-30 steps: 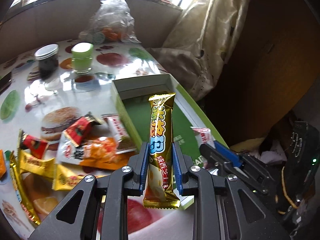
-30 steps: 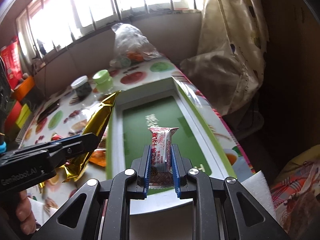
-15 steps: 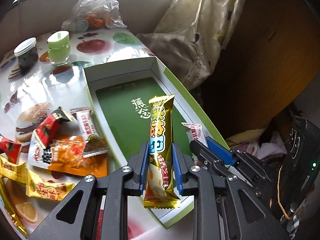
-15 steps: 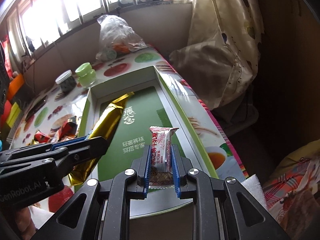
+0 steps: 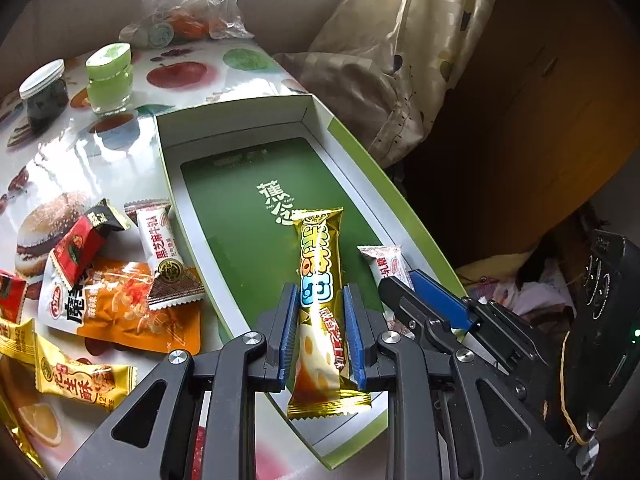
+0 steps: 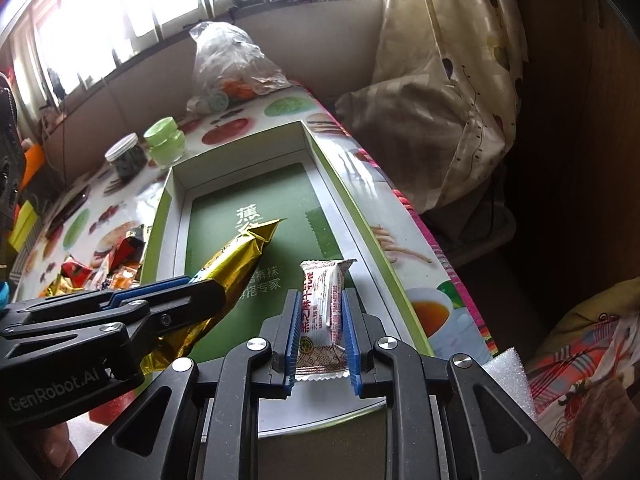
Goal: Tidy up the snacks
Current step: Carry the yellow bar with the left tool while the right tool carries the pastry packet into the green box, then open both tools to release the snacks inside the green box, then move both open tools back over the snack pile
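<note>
Two snacks are held over the open green gift box (image 5: pixel 362 152): the left claw (image 5: pixel 319 332) is clamped on a long gold wafer bar (image 5: pixel 318 280) whose long axis runs away from the camera, tip toward the box's far end. To its right, the right claw (image 6: pixel 320 338) pinches a small white-and-red biscuit pack (image 6: pixel 325 300), also pointing lengthwise away. Only the left wrist view shows the loose wrappers (image 5: pixel 96 280) heaped on the fruit-print surface (image 5: pixel 120 136); the right wrist view alone shows the bright window (image 6: pixel 160 8).
</note>
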Demonstrator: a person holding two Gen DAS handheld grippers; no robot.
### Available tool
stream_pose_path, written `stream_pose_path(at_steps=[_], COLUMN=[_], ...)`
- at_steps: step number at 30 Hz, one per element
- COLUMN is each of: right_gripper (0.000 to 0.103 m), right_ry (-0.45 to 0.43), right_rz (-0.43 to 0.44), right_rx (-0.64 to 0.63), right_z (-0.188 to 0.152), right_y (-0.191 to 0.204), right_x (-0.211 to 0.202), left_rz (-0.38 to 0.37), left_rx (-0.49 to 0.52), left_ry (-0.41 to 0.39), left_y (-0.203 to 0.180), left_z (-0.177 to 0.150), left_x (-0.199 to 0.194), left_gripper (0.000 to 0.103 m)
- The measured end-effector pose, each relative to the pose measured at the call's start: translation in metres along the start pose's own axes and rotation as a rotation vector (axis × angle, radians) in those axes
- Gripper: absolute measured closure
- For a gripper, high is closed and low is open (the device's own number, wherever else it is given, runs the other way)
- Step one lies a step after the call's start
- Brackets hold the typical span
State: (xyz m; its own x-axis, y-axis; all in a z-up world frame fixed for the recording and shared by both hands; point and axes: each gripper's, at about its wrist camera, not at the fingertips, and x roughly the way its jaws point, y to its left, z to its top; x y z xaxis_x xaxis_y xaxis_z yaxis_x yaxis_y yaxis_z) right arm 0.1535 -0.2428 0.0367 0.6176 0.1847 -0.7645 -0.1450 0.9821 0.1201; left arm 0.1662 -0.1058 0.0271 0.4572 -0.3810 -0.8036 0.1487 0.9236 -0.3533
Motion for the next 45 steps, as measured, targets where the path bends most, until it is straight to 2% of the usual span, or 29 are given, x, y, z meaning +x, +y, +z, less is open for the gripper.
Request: stream_pose_path(at_steps=[6,10,21,27,34,39,45], right_gripper=[0.078,0.074,0.071,0.07,0.069,0.068,0.068], right_ry=[-0.004,-0.006,-0.031,-0.036,-0.075,-0.096,-0.076], right_rz=[0.001,-0.012,-0.01,-0.011,0.008,0.043,0.089], right_rx=[0.004,0.003,0.033,0.034,0.012,-0.007,-0.058], right_z=[0.0,-0.002,-0.004,-0.009,-0.009,-0.007,-0.01], right_y=[0.001,0.002,0.01,0.019,0.037,0.054,0.082], right_x=[-0.001,-0.004,-0.024,-0.03,-0.047,-0.054,-0.046], left_rz=[0.007,-0.006,0.003,0.057,0.17,0.212,0.251], left_rx=[-0.001,-0.003,0.012,0.011,0.0,-0.05,-0.113], left_ry=[0.011,0.004,-0.055,-0.091,-0.129,-0.142,-0.146], left_y=[0.003,0.004,0.006,0.016,0.035,0.058,0.087], left_z=[-0.001,-0.002,-0.012,-0.024,-0.035,-0.045,-0.058], left_x=[-0.001,-0.006,-0.038,-0.059,-0.079,-0.091,-0.103], left_gripper=[0.077,0.07,0.069,0.064,0.064,0.064,0.064])
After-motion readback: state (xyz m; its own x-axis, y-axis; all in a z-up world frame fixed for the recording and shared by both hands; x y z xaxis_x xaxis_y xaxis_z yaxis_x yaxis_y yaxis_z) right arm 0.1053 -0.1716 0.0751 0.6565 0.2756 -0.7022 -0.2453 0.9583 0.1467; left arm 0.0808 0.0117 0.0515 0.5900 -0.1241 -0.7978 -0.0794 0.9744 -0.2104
